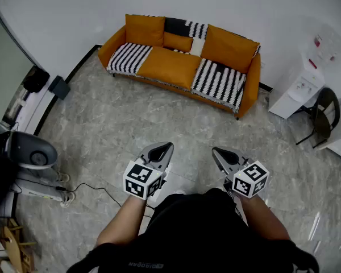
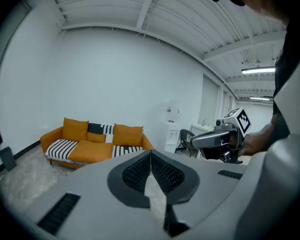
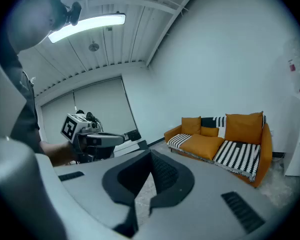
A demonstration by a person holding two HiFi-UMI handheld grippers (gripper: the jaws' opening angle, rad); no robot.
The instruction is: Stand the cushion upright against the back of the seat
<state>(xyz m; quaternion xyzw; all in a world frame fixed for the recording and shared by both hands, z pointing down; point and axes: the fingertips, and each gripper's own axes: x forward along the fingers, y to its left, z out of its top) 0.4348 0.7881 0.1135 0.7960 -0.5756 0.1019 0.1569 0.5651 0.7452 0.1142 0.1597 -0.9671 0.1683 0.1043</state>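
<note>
An orange sofa with black-and-white striped covers stands against the far wall. A large orange cushion lies flat on its middle seat; it also shows in the left gripper view and the right gripper view. Two orange cushions stand upright at the back, with a small one between them. My left gripper and right gripper are held side by side over the floor, well short of the sofa. Both are shut and empty.
A white water dispenser and a dark chair stand right of the sofa. A grey machine and a cable sit at the left, and a black box by the wall. Marbled floor lies between me and the sofa.
</note>
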